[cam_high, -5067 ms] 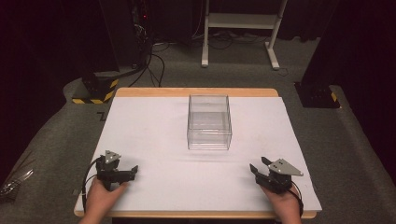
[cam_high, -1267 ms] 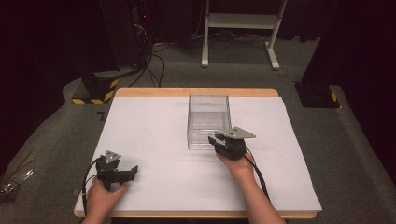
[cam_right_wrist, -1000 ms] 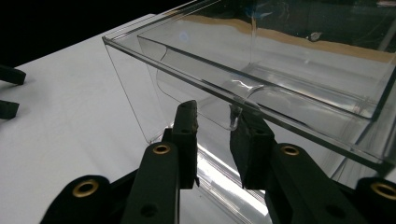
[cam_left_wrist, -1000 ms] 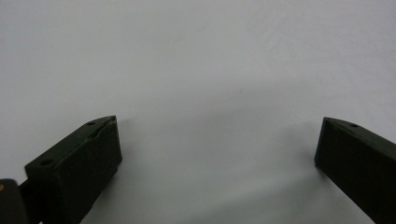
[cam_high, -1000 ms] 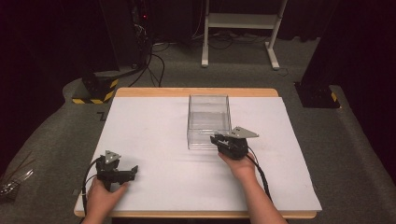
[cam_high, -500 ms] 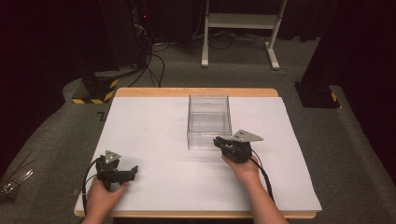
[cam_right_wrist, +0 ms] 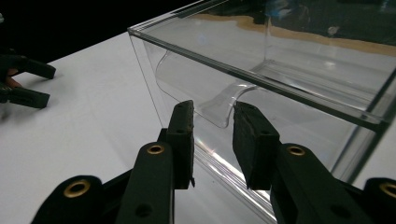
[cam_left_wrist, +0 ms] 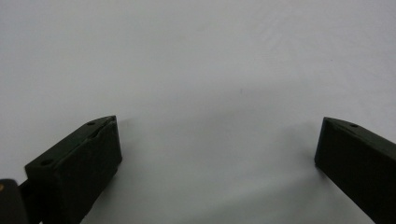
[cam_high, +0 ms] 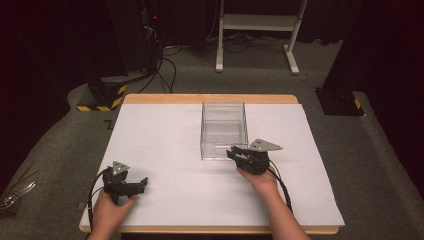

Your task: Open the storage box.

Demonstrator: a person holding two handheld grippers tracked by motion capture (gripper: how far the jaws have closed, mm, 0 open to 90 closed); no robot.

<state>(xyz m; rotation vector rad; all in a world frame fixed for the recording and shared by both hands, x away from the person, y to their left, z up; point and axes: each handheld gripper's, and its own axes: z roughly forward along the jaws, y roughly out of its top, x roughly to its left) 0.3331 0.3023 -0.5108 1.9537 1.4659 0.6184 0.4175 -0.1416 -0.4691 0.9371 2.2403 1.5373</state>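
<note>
At the near wall of the clear box (cam_high: 223, 129) in the middle of the worktop (cam_high: 165, 135), the right gripper (cam_right_wrist: 212, 122), having just been opening and now narrowly parted with nothing pinched, should straddle the curved handle (cam_right_wrist: 219, 109) squarely before closing.

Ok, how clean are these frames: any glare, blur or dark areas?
High view: white table evenly lit, surroundings dark. Right gripper view: reflections streak the clear box, yet fingers stay sharp. Left gripper view: fingers cast soft shadows on the table.
</note>
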